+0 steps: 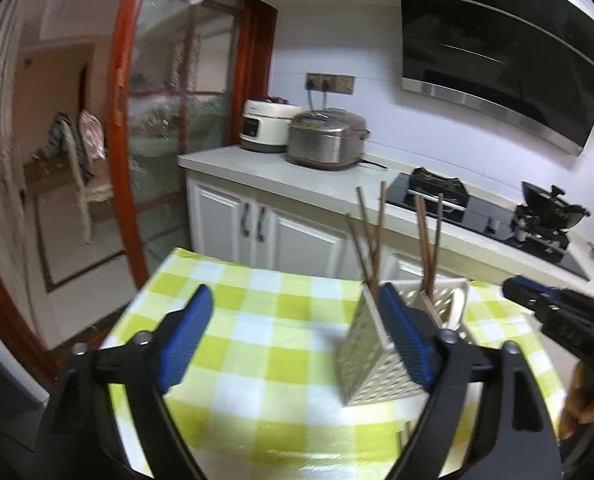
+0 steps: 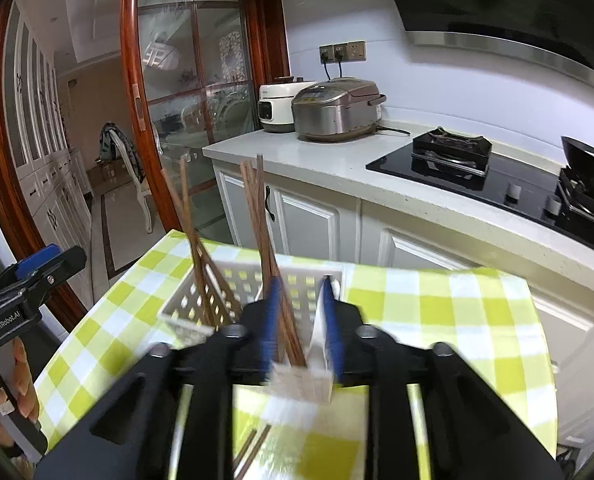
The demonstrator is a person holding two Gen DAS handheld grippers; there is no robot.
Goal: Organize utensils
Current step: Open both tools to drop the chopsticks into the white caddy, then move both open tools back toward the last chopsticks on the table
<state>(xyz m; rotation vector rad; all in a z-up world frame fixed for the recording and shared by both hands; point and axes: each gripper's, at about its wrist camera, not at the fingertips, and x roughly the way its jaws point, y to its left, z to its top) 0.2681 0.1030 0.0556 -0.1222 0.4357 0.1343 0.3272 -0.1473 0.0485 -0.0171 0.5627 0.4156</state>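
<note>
The light, stiff chopstick holder [image 2: 253,292] is pinched at its wall by the right gripper [image 2: 301,320] — tip-prone; the left gripper [image 1: 293,336] is spread, empty.

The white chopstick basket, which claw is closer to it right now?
Right. The right claw is directly over the basket, among its chopsticks. The left claw is open beside the basket.

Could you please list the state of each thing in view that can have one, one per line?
Left gripper: open, holding nothing.
Right gripper: nearly shut, with chopsticks between its fingers; grip unclear.
Utensil holder: upright on the checked tablecloth.
Chopsticks: standing tilted in the holder.
Glass door: shut.
</note>
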